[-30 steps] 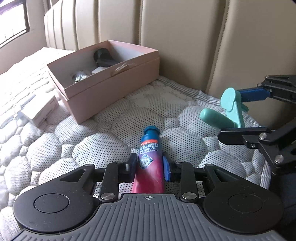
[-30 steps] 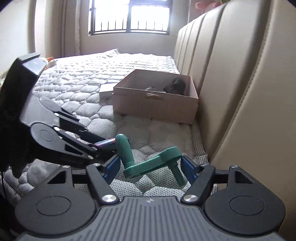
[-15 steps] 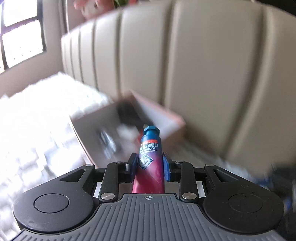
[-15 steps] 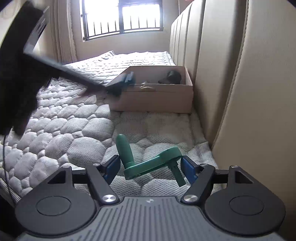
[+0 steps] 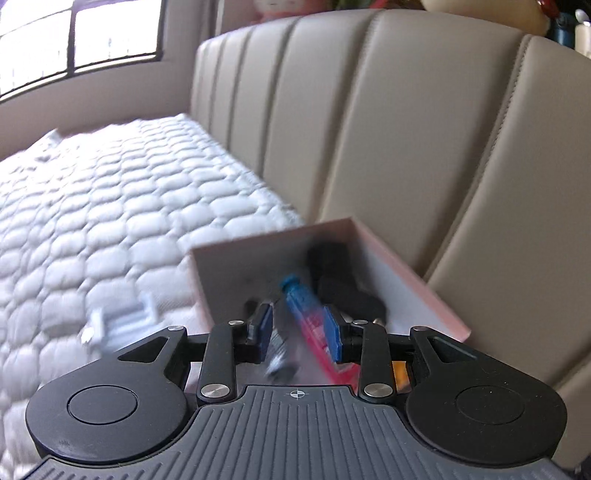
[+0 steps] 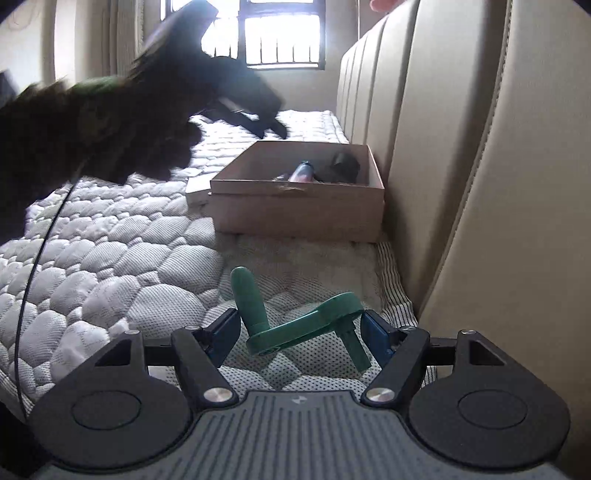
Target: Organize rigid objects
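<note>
My left gripper (image 5: 297,326) is open above the pink cardboard box (image 5: 417,273). The red and blue toothpaste tube (image 5: 304,306) lies tilted in the box below the jaws, blurred; it also shows in the right wrist view (image 6: 301,171) inside the box (image 6: 295,212). A black object (image 5: 336,273) lies in the box beside it. My right gripper (image 6: 297,338) is open around a green plastic crank handle (image 6: 295,325) that rests on the mattress, fingers on either side and apart from it. The left gripper and gloved hand (image 6: 236,99) hover over the box.
The white quilted mattress (image 6: 110,258) runs along a beige padded headboard (image 6: 461,147) on the right. A small white box (image 5: 122,317) lies on the mattress left of the pink box. A barred window (image 6: 282,33) is at the far end.
My left gripper carried the toothpaste tube over the pink box and opened; the tube has dropped into the box. My right gripper has stayed open around the green handle.
</note>
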`<state>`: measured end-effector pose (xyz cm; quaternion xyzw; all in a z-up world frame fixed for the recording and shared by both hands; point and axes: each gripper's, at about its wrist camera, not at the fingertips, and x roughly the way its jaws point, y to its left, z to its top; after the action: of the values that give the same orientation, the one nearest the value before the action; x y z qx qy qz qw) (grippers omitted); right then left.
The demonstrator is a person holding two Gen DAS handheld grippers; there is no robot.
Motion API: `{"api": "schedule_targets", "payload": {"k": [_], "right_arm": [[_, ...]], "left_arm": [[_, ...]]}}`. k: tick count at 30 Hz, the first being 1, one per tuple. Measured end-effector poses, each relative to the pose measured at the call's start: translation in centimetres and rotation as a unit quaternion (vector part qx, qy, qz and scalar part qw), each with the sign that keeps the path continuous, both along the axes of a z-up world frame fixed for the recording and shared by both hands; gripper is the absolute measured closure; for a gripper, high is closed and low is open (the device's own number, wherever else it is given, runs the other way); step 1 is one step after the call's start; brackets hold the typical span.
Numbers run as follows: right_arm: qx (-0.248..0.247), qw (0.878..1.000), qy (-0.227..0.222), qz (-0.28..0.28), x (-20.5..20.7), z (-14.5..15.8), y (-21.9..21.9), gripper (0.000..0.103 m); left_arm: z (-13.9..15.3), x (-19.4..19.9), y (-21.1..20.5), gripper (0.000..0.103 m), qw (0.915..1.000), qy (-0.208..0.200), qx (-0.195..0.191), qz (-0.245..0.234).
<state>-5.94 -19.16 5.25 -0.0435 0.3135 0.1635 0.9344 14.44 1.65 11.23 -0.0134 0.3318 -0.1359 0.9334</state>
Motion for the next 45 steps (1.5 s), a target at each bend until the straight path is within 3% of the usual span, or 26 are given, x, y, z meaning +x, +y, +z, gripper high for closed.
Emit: {"api": "schedule_targets", "payload": {"k": [8,13,17,19,22,29,34,38,42,45], "right_arm": [[-0.019,1.0,0.005,-0.016,1.6,0.5,0.7,0.031],[0.002,0.998,-0.041,-0.044,6.7,4.9,2.1,0.031],[0.001,0.993,-0.085,-0.081,13.1,8.6,4.6,0.028],[-0.025,0.994,-0.067,-0.08,16.3,9.0,6.5,0.015],[-0.052,0.995,-0.046,-0.071,18.5,8.8,9.3,0.015],[0.005,0.997,0.063,0.031,21.7,7.4,18.7,0.015],[-0.088,0.99,0.089,0.068,24.7,3.8,26.3,0.016],[-0.141,0.982,0.103,0.064,27.0,1.4,28.8,0.022],[-0.097,0.987,0.118,0.05,29.6,1.8,28.4,0.025],[-0.065,0.987,0.144,0.038,31.5,1.4,28.6,0.02]], "left_arm": [[-2.6,-9.6,7.8,0.069,0.9975,0.005,-0.034,0.062],[-5.5,-12.9,12.2,0.069,0.992,0.038,-0.056,0.107],[-5.9,-14.0,15.1,0.069,0.9881,0.039,-0.056,0.138],[-5.6,-14.5,16.6,0.069,0.9859,0.034,-0.069,0.149],[-5.5,-14.5,18.5,0.069,0.9825,0.034,-0.088,0.16],[-6.4,-14.3,21.5,0.07,0.9765,0.052,-0.124,0.169],[-7.2,-14.7,22.7,0.07,0.9754,0.058,-0.142,0.158],[-7.7,-14.9,23.1,0.07,0.9745,0.062,-0.147,0.158],[-8.2,-14.8,23.4,0.07,0.9732,0.068,-0.154,0.156],[-8.3,-14.7,23.7,0.07,0.972,0.069,-0.16,0.158]]}}
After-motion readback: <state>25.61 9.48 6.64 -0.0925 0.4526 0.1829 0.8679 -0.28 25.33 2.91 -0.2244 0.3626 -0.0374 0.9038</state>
